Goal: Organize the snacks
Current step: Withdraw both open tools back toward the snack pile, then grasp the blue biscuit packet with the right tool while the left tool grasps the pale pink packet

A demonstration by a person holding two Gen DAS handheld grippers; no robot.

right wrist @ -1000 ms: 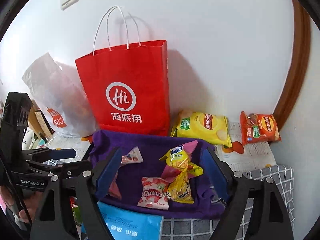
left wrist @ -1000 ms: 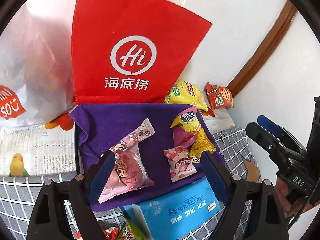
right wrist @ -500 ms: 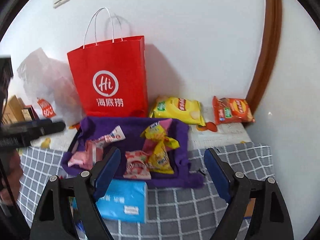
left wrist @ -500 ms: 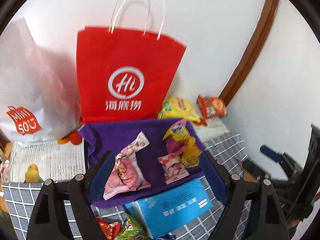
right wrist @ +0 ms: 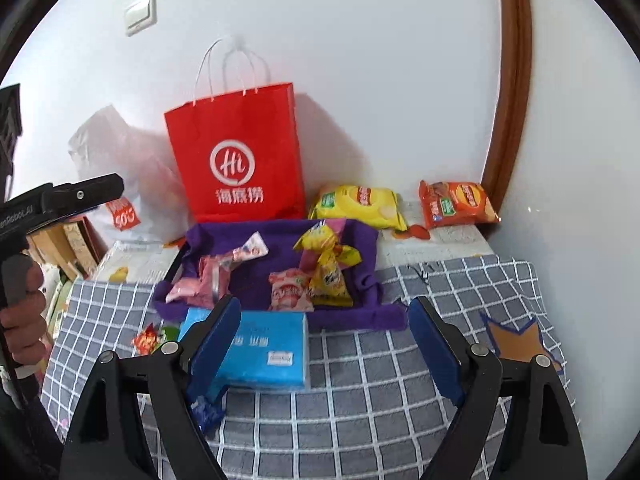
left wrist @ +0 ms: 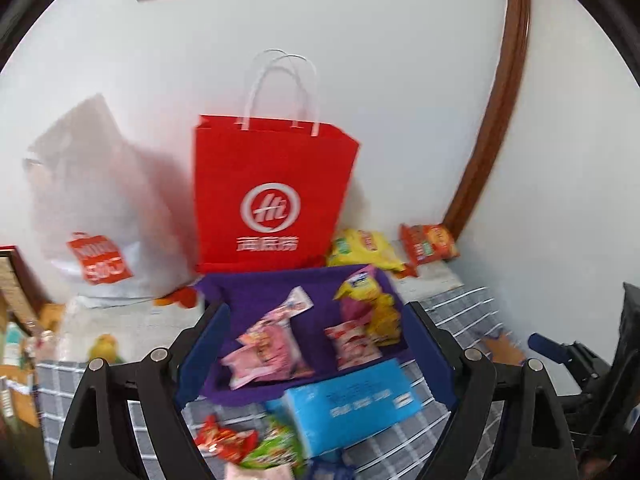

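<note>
A purple cloth-lined tray [left wrist: 256,292] [right wrist: 280,236] holds pink packets [left wrist: 264,344], yellow packets [right wrist: 328,268] and a strawberry-print packet [right wrist: 290,290]. A blue tissue pack [left wrist: 352,408] [right wrist: 268,348] lies just in front of it. My left gripper [left wrist: 316,312] hangs open above the tray's near side, with nothing between its fingers. My right gripper [right wrist: 324,320] is open too, back over the checked cloth in front of the tray, and holds nothing. Small red and green snacks [left wrist: 240,444] [right wrist: 148,338] lie loose at the front left.
A red paper bag [right wrist: 236,160] and a white plastic bag [left wrist: 92,200] stand against the wall behind the tray. A yellow chips bag [right wrist: 360,204] and an orange one [right wrist: 456,204] lie at the back right. The grey checked tablecloth [right wrist: 360,400] covers the near side.
Both grippers have drawn back from the tray, so it looks smaller now. The left one also rose. Both stay open and empty, and the snacks have not moved.
</note>
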